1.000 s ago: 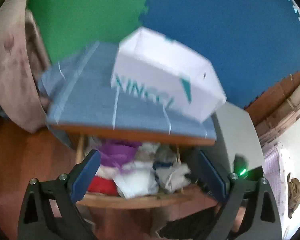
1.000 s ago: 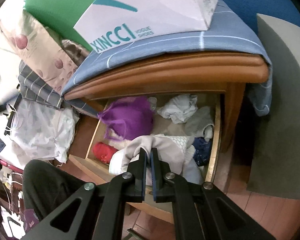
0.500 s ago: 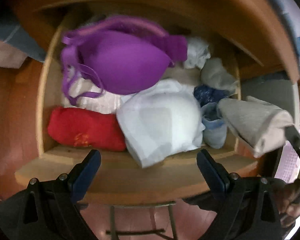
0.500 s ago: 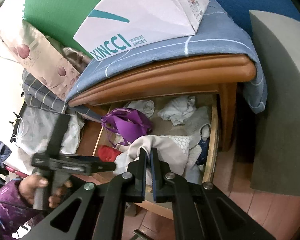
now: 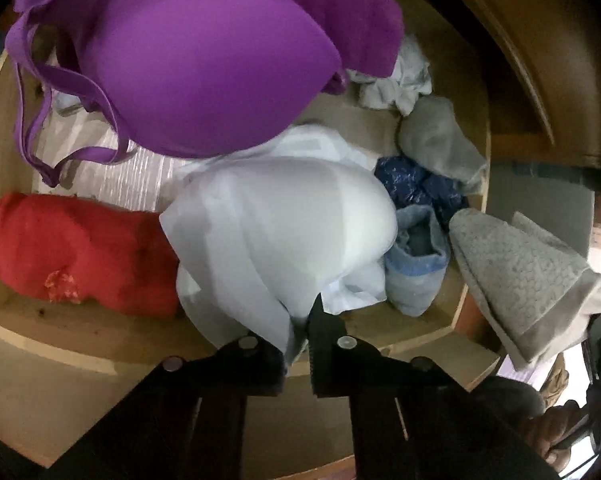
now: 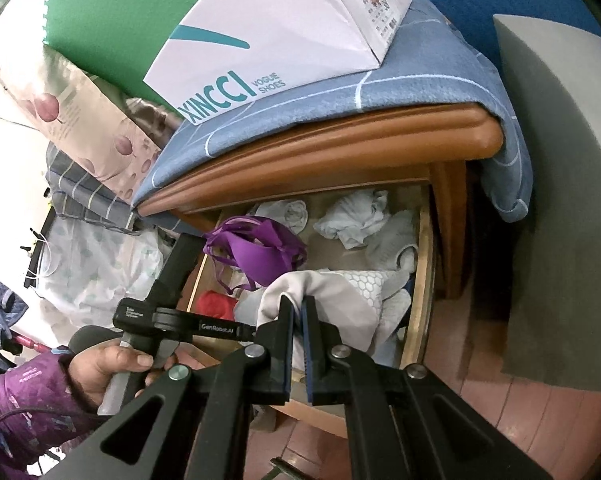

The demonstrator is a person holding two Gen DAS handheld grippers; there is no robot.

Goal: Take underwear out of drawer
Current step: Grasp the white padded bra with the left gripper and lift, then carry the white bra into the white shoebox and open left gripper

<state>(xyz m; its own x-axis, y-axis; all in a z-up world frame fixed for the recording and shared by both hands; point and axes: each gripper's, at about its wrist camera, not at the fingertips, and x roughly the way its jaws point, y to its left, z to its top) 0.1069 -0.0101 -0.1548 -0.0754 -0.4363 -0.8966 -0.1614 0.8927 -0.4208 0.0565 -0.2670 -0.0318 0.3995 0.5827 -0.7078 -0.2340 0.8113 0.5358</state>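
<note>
Pinching the white underwear at frame centre, my left claw is clamped on its near edge, so it can lift clear of the drawer. My right claw grips a grey garment above the drawer's front. Inside lie a purple bra upper left, red cloth left, blue pieces right.

Shoebox on nightstand above drawer

Matt wood drawer — smooth satin purple bra.
</note>
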